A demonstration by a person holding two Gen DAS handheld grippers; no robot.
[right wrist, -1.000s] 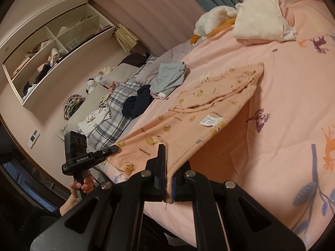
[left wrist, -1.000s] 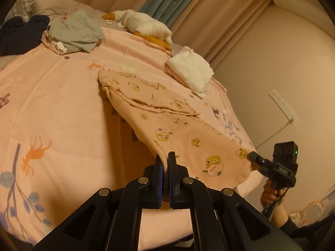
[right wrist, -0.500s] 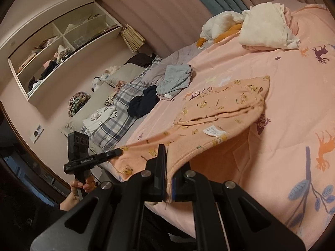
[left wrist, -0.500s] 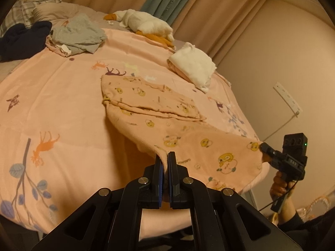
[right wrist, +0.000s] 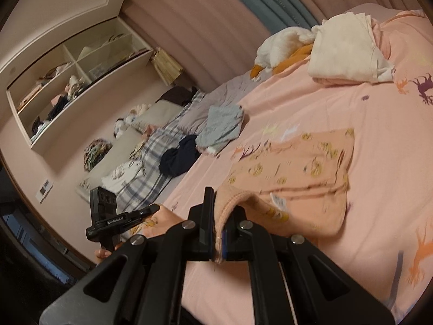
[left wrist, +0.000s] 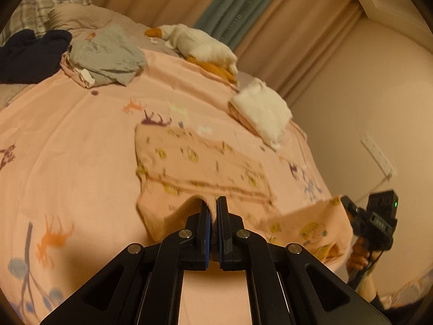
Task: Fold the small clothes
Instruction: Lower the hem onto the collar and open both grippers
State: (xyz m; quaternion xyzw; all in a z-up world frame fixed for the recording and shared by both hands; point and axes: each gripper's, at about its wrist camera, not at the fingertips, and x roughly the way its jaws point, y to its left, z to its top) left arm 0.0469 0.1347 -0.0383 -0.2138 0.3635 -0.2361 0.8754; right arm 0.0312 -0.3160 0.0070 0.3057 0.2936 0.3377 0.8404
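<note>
Both grippers, left (left wrist: 213,211) and right (right wrist: 219,216), are pinching the near edge of the peach printed garment (left wrist: 205,162) on the pink bedsheet (left wrist: 67,140), their jaws closed and hiding the gripped cloth. Motion blur is smearing its print. Compared with a second ago, the lifted edge is travelling further over the folded part.

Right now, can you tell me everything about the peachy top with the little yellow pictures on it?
The top is soft peach cloth dotted with small yellow cartoon prints, with a white tag showing inside. Its far part lies flat and folded on the pink bed sheet. Its near edge is lifted off the bed, pinched at one corner by the left claw and at the other by the right claw.
</note>
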